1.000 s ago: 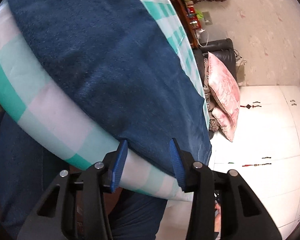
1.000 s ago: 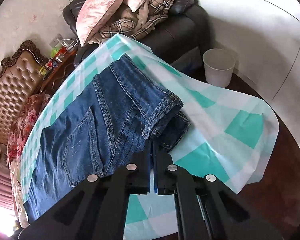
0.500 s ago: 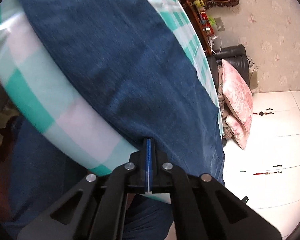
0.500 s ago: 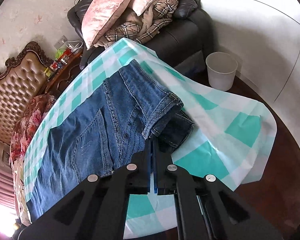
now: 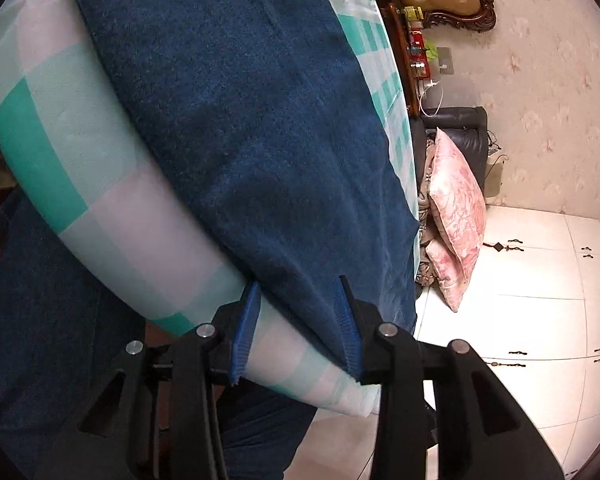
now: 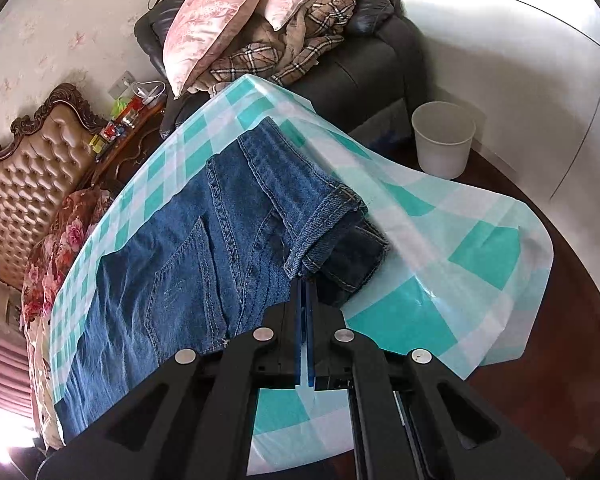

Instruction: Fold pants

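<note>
Two pink pillows (image 6: 220,20) beyond jeans (image 6: 204,240)

We lose the jeans (image 5: 260,140) off the top edge of the left wrist view. The right gripper (image 6: 305,284) has its blue pads pressed together at the cuff, and whether denim sits between them, we can't tell. Small items on the wooden sideboard (image 6: 128,136) are too tiny to name.
</note>
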### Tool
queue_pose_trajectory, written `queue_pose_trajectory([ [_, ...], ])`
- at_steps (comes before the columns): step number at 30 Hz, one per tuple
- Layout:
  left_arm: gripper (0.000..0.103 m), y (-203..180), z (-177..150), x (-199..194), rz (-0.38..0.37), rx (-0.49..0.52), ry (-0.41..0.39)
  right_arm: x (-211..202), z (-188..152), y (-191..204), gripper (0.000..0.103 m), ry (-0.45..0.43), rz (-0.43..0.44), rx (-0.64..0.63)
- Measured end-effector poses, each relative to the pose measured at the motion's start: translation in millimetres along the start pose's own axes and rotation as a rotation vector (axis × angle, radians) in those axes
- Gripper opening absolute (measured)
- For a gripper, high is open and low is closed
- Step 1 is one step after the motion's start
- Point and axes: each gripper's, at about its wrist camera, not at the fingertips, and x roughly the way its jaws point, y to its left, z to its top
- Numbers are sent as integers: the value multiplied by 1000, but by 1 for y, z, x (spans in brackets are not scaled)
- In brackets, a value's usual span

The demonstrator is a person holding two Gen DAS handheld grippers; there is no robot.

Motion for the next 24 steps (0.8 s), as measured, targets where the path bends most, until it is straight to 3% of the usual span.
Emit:
queue_pose_trajectory([
  [3,5,0,2,-1,37,4,-15,2,0,-1,3,4,-5,5],
  [11,1,-15,0,-14,87,94,-40,1,0,-1,3,9,-12,-1],
  [18,1,-28,0,-20,87,116,-53,4,-5,-10,3,36,9,25],
  [21,1,-33,1,-18,115,142,-56,16,-4,-12,3,55,-39,8],
  [24,1,-21,1,-14,118,106,-43,32,-11,-17,3,75,-93,-7],
])
